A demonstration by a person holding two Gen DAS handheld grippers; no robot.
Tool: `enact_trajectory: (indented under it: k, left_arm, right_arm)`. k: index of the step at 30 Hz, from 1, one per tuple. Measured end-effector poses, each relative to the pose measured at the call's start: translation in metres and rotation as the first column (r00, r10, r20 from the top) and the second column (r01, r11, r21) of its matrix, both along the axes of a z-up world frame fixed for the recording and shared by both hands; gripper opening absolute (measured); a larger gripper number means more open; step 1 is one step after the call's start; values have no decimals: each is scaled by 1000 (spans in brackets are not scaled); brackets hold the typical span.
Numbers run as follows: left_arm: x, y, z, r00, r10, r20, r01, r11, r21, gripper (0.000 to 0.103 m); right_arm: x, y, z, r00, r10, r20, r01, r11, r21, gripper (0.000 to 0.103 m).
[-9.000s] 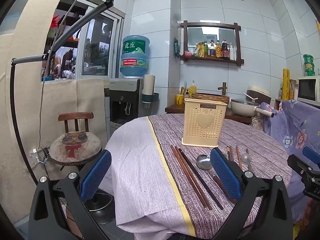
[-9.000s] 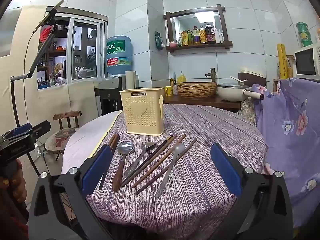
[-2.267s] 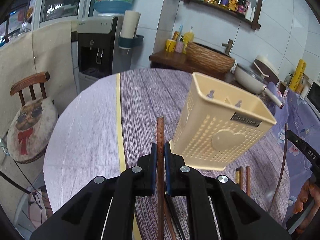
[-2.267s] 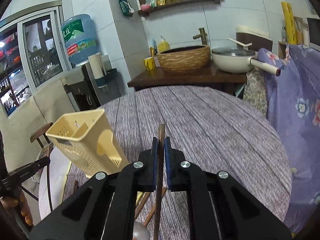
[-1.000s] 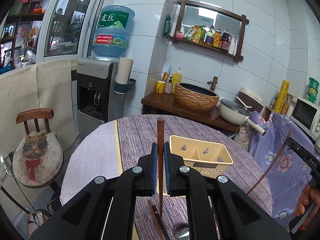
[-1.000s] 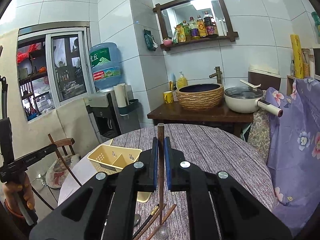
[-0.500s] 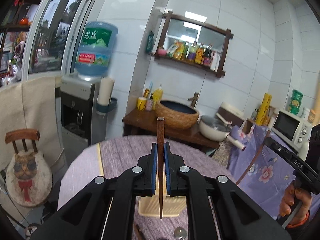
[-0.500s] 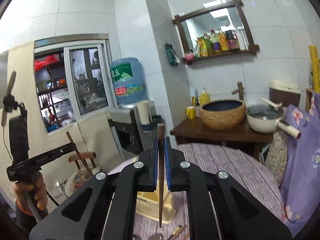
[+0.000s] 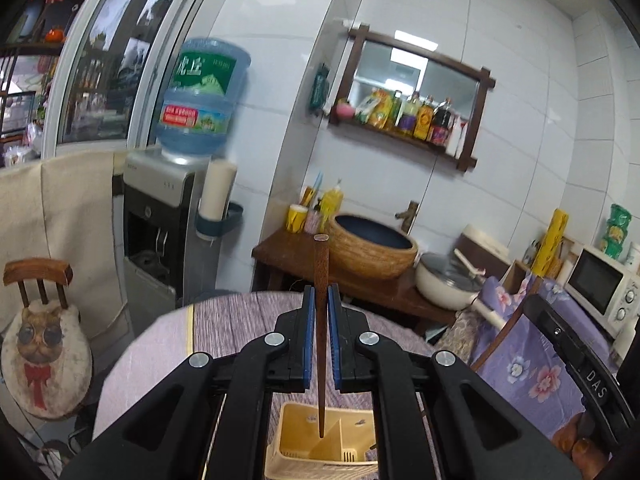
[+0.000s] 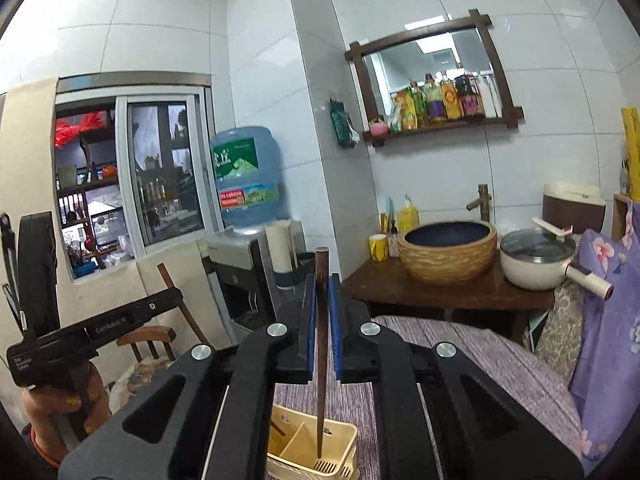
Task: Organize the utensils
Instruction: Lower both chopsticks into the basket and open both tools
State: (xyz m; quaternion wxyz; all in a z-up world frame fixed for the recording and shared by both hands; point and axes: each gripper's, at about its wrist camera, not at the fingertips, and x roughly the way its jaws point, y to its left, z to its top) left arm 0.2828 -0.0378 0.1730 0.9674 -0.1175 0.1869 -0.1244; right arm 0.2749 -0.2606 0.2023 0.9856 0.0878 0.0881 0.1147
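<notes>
A: Start at the fingers. What has the left gripper got?

B: Its blue pads are pressed together on a reddish-brown chopstick, which runs down the middle of the frame, thick end up. The thin tip hangs at the bottom centre, over the open top of the cream utensil basket, beside the divider (whether it touches anything inside, I cannot tell).

A: And the other one?

B: The right gripper is clamped the same way on a darker chopstick. That tip reaches down inside the basket, in the compartment right of the divider, close to the slotted floor. Another stick tip shows in the left compartment.

A: Can each camera see the other hand?

B: Yes. At the left edge of the right wrist view, the left gripper appears as a black bar marked GenRobot, a chopstick slanting through it.

A: And further out?

B: A round table with a purple striped cloth under the basket. Behind it, a woven basin on a dark wooden counter, a white pot just right of it, a water dispenser at left with its blue bottle, and a shelf of bottles in the upper right. A chair with a cat cushion sits at the far left, and a microwave at the right edge.
</notes>
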Motion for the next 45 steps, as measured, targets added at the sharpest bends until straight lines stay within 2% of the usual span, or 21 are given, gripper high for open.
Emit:
enact_trajectory:
  k: [2,5,11,17,26,27,28,29,30,31,33,35,37,39,45]
  left_arm:
    - [6,-1,-15,999,-2,-37,2,1000,-3,7]
    - [8,-5,-30,998,5,-57,-3,999,35,7]
    - [15,-9,-50,994,-8,-109,14,998,58,7]
    - [23,-15,-70,988,-6,-156,22,995,98,7]
    - [23,-14,-81,984,-8,-177,26,995,99,9]
    - [20,-14,-79,986,-11,-169,29,994,103,12]
    - [18,-15,-78,987,-10,-161,27,994,107,25]
    - [15,-14,-76,989,-8,-149,25,994,107,45]
    - [10,-13,-73,992,-6,-126,19,995,103,54]
    - [4,-11,-71,995,-2,-103,12,995,98,62]
    - [-7,-9,-68,997,10,-70,-2,995,103,69]
    - [-17,-7,-68,999,14,-47,-9,994,113,84]
    - [-30,-4,-71,999,28,-20,-25,992,121,92]
    - [-41,-3,-75,999,35,-2,-35,990,136,98]
    - [-67,3,-97,999,49,5,-50,983,176,98]
  right_arm:
    - [8,2,-16,999,0,-36,0,1000,0,8]
    - [17,3,-35,997,4,-80,-4,1000,4,8]
    - [29,-1,-58,989,8,-149,-3,1000,30,8]
    - [36,-4,-71,984,3,-177,4,999,39,8]
    - [39,-10,-83,983,0,-182,12,998,65,8]
    - [38,-11,-84,984,3,-180,9,998,63,11]
    - [37,-11,-84,984,5,-179,6,998,60,16]
    - [35,-11,-85,984,7,-177,3,999,53,36]
    - [31,-11,-85,986,3,-166,6,999,52,56]
    - [27,-12,-85,988,-5,-154,13,999,53,59]
    - [16,-12,-85,991,-26,-131,30,999,28,59]
    - [7,-13,-85,991,-33,-130,35,999,13,59]
    - [0,-13,-87,990,-24,-141,25,1000,6,62]
    - [-11,-11,-92,989,-8,-151,6,1000,-12,69]
    - [-42,0,-115,985,4,-174,-19,996,-84,83]
